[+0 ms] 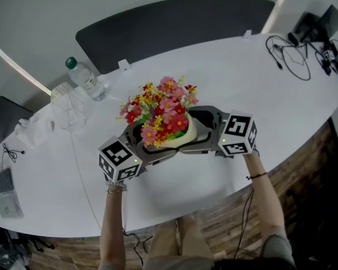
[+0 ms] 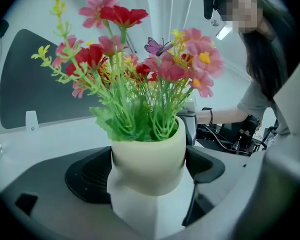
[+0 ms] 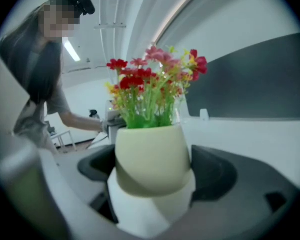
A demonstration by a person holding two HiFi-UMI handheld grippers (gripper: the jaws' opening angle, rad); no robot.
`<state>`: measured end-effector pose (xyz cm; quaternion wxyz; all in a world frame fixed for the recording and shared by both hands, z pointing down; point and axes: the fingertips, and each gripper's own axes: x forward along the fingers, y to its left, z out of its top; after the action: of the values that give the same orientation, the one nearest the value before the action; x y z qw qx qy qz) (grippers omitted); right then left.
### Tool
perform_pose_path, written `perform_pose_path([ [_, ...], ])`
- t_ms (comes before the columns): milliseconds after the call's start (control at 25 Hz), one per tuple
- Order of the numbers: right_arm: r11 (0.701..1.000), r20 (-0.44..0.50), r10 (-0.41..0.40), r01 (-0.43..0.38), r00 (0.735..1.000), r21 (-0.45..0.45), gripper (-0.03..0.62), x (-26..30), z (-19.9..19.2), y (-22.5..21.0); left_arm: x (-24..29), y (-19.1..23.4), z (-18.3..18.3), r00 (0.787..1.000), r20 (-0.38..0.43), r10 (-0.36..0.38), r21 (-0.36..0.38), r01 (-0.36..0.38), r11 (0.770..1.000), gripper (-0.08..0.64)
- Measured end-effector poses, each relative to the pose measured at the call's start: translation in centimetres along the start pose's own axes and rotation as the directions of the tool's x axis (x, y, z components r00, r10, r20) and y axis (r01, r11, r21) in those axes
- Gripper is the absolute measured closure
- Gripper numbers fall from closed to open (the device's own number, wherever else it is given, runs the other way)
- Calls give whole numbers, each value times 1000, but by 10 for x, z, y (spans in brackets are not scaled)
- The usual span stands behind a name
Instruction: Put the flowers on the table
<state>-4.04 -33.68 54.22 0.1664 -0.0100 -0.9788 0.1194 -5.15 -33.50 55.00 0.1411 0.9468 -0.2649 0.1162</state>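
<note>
Gripping one cream flower pot (image 1: 190, 133) from two sides, the left tongs (image 2: 148, 171) and the right tongs (image 3: 152, 171) are both clenched on it, dark pads pressed to the pot walls in each gripper view. The pot sits over the near-middle of a long white curved surface (image 1: 253, 83), close to the person's edge. One bunch of flowers (image 1: 160, 111), pink, red and yellow on green stems, stands upright in the pot, and the left gripper view shows one purple butterfly (image 2: 157, 46) among them. Room: a dark grey curved panel (image 1: 174, 21) runs behind the surface, with pale walls, ceiling light strips and wood-look planks (image 1: 304, 167) below the near edge. Also on the surface: one clear water bottle (image 1: 85, 79) with a green cap, one clear faceted container (image 1: 69, 107) just beside it, crumpled white material (image 1: 31, 131) at far left, and loose black cables (image 1: 293, 52) at far right. Hard to make out: the pot base is hidden by the tongs in the head view, so I cannot tell whether it touches the surface. Dark devices (image 1: 318, 24) at top right are cut off by the frame, as is a grey booklet (image 1: 4, 193) at left. Two marker cubes, one per gripper. The person wears a wristband (image 1: 258, 176) on the right wrist.
</note>
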Motion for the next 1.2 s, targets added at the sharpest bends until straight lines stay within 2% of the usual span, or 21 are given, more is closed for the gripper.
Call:
perform_pose_path([
  [400, 1000, -45, -20, 19, 999, -21, 115, 9, -11, -1, -1, 4, -14, 999, -39, 13, 2, -13, 1000, 81],
  [680, 999, -28, -35, 35, 999, 2, 115, 11, -14, -3, -4, 5, -16, 999, -34, 26, 13, -26, 1000, 87],
  [1200, 997, -76, -79, 79, 994, 0, 117, 8, -29, -2, 1, 2, -25, 994, -84, 65, 100, -56, 993, 92],
])
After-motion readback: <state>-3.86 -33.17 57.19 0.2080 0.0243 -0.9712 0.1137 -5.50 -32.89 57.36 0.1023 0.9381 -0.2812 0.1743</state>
